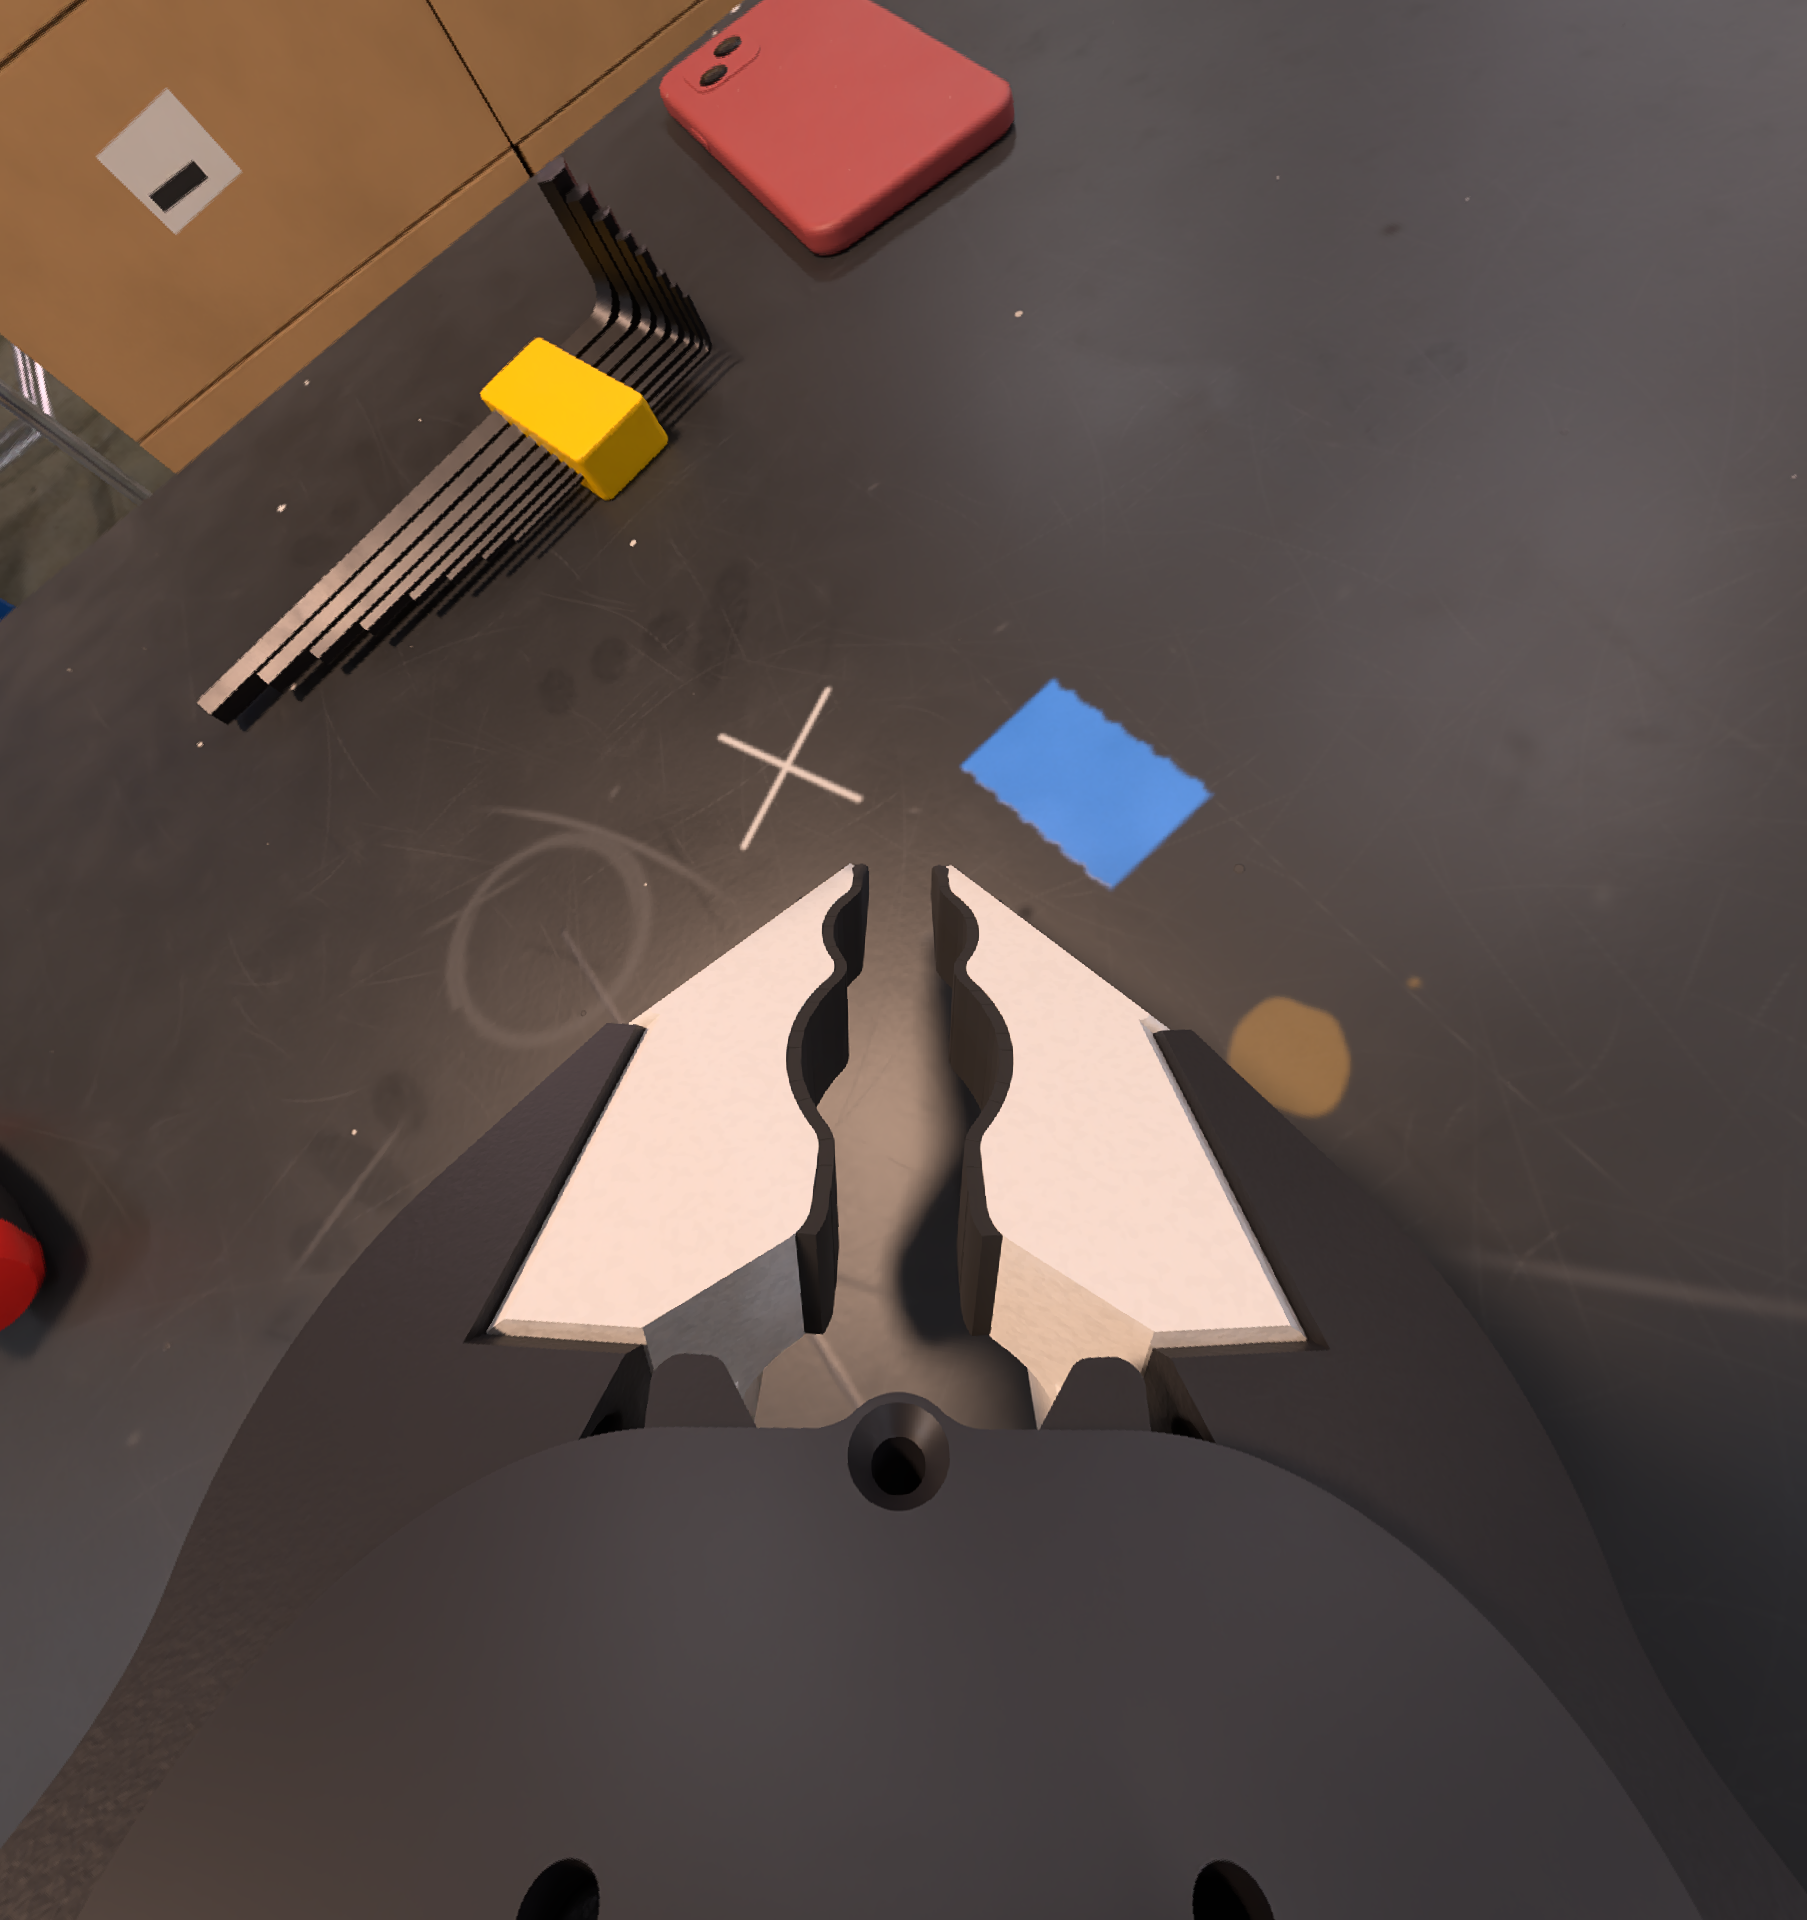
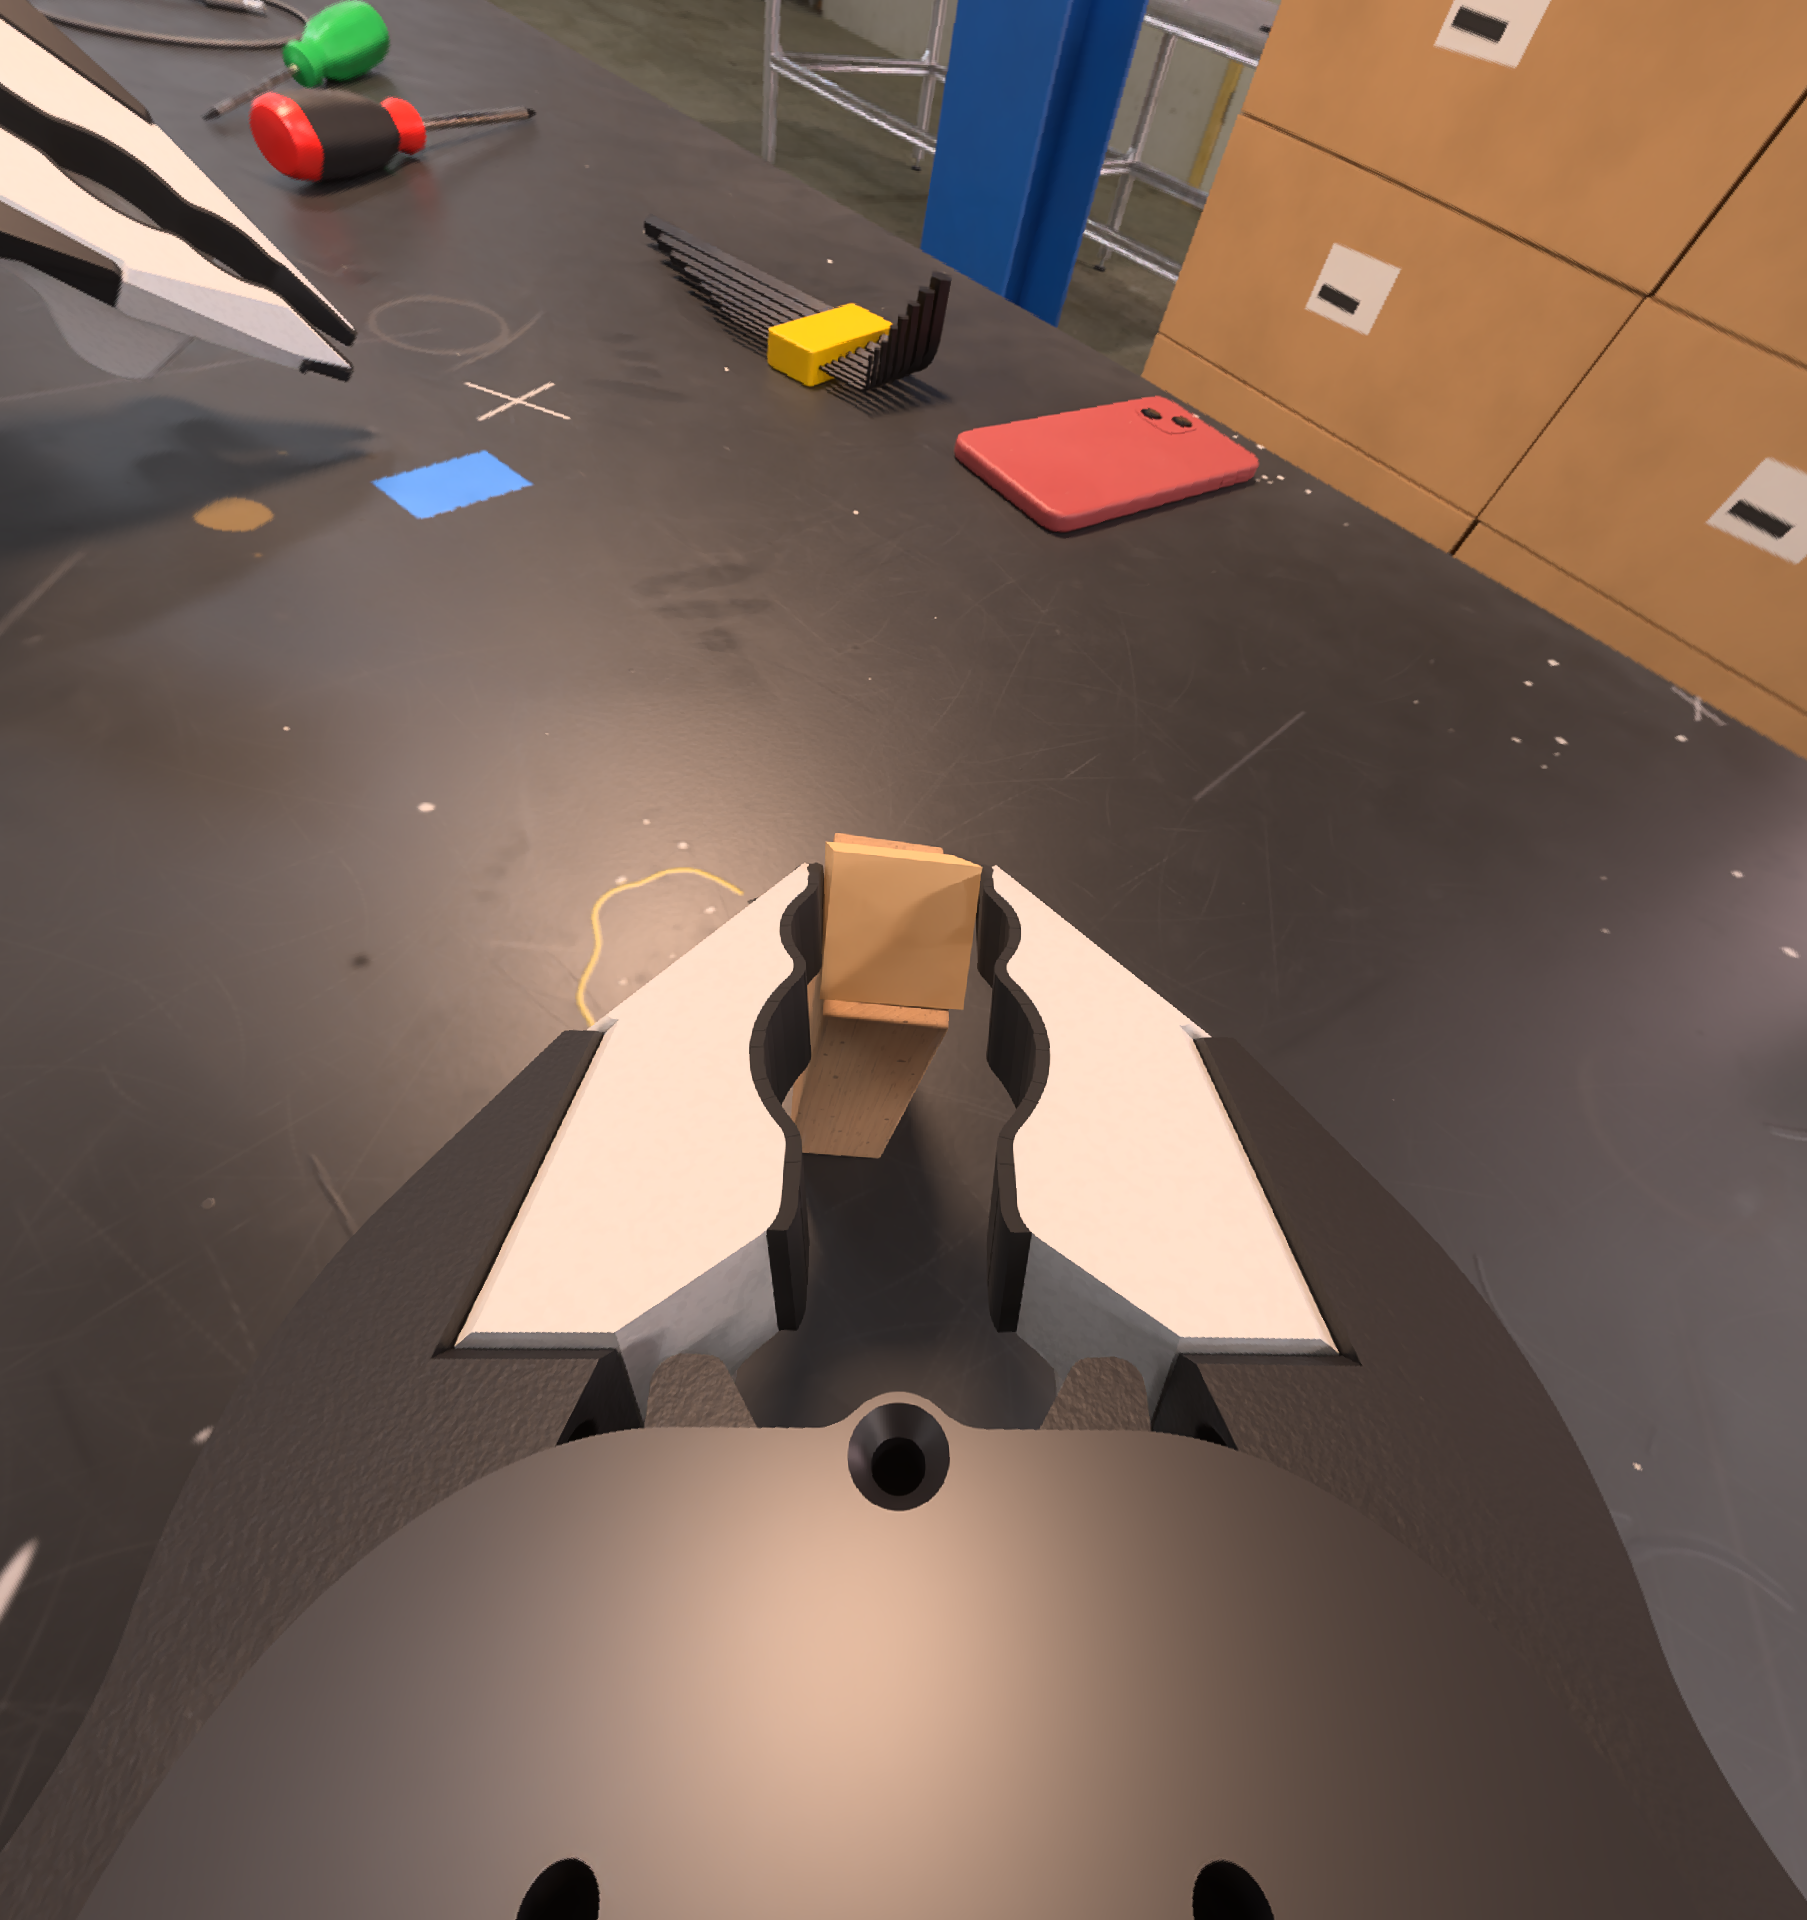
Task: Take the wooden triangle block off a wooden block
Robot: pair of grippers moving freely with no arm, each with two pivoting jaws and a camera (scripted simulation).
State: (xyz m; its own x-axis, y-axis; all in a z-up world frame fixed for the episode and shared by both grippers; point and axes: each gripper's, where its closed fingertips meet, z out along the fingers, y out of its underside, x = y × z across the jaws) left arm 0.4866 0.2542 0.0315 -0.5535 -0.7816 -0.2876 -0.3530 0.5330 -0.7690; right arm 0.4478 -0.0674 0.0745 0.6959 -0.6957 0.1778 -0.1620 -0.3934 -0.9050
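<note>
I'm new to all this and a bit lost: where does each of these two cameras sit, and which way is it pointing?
Left wrist view: on the left gripper, looking down its fingers at bare table; nothing held.
Right wrist view: on the right gripper, looking along its fingers, which flank the wooden triangle block atop the wooden block; the left gripper shows top left.
Shared: blue patch, hex key set, red phone.

Each gripper (image 1: pixel 899 873) (image 2: pixel 899 873) has a dark grey body, cream wavy-edged fingers (image 1: pixel 691 1122).
</note>
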